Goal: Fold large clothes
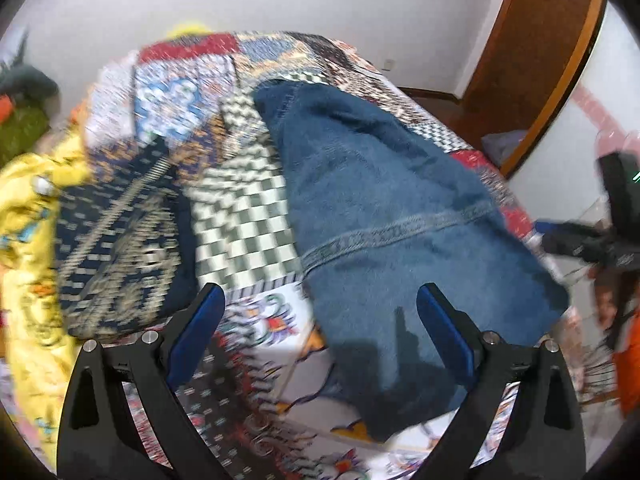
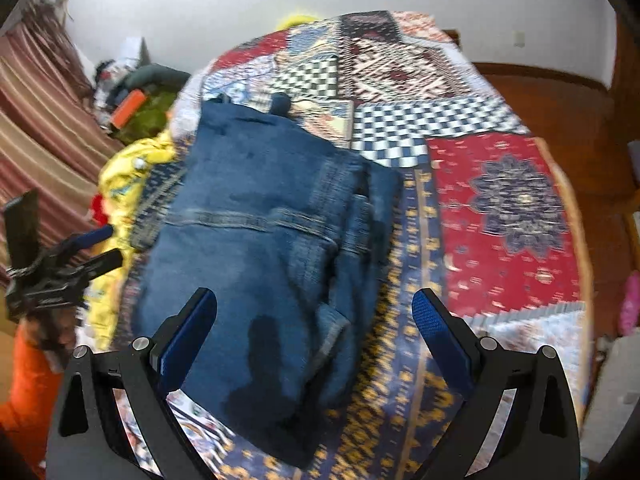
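Note:
A pair of blue jeans (image 1: 392,216) lies folded on a patchwork bedspread (image 1: 244,216). In the right wrist view the jeans (image 2: 256,240) form a thick folded stack with the waistband seam across the middle. My left gripper (image 1: 320,300) is open and empty above the near left edge of the jeans. My right gripper (image 2: 314,304) is open and empty above the near end of the jeans. The right gripper also shows at the right edge of the left wrist view (image 1: 580,240), and the left gripper at the left edge of the right wrist view (image 2: 96,248).
A yellow patterned garment (image 1: 28,216) lies bunched at the bed's left side, also in the right wrist view (image 2: 120,176). A wooden door (image 1: 532,60) stands at the right. A striped curtain (image 2: 36,112) and clutter (image 2: 132,104) lie beyond the bed.

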`<act>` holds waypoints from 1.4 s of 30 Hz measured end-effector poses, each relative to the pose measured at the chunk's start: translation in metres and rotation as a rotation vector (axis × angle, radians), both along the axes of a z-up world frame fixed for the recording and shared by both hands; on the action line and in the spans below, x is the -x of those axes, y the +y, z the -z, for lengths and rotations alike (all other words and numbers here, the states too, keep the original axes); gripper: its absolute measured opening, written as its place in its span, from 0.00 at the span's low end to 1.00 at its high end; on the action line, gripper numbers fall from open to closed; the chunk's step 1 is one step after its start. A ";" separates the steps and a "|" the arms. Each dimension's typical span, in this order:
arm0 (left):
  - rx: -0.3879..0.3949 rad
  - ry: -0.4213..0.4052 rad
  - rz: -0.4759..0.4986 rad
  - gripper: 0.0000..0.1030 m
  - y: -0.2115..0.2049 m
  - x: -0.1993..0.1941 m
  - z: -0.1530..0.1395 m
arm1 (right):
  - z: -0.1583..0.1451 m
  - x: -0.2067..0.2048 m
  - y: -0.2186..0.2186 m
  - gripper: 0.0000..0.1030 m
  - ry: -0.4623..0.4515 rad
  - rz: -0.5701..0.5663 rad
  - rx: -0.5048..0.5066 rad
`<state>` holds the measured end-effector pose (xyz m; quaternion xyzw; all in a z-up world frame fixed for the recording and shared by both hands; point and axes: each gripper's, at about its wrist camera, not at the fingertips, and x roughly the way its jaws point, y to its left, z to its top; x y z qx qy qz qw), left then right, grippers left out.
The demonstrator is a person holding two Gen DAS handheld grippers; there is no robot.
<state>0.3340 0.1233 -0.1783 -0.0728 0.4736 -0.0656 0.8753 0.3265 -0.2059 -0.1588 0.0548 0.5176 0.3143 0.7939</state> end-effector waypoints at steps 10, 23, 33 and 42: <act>0.333 0.202 -0.002 0.94 0.015 -0.067 0.068 | 0.076 -0.067 0.010 0.95 0.263 -0.010 -0.097; 0.521 0.214 0.021 0.79 0.002 -0.095 0.090 | 0.080 -0.081 0.036 0.88 0.276 -0.088 -0.134; 0.456 0.077 0.052 0.47 -0.004 -0.056 0.032 | 0.049 -0.067 0.044 0.39 0.217 -0.059 -0.112; 0.383 -0.127 -0.006 0.47 0.055 0.002 -0.063 | -0.031 -0.038 0.099 0.35 0.091 -0.113 -0.201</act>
